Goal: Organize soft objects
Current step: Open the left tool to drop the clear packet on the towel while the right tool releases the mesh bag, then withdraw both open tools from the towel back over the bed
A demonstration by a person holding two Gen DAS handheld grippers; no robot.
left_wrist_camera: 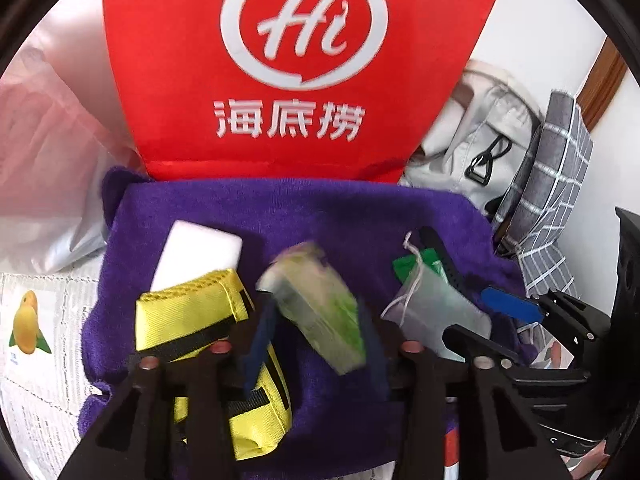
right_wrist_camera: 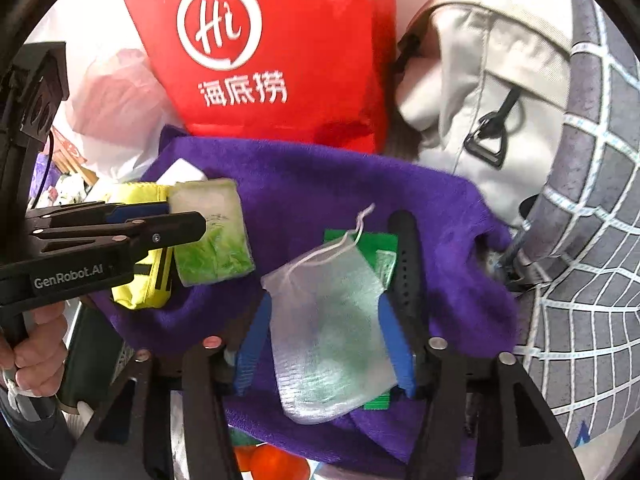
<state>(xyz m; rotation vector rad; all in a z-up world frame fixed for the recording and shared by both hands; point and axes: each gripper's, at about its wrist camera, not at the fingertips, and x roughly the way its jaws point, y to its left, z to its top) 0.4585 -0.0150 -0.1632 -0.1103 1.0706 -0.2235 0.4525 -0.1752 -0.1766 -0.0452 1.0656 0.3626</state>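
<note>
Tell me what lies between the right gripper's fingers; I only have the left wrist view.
Observer: A translucent mesh pouch lies flat on the purple towel, between the blue fingers of the right gripper, which stand apart.
Operator: Describe the blurred green thing at my left gripper.
Observer: It is sharp in the right wrist view: a tissue pack with a green leaf print. Its left edge is behind a finger of the left gripper, and it is beside the yellow bag.
Operator: Check below the towel's near edge.
Observer: Orange fruit shows there, past the towel.
</note>
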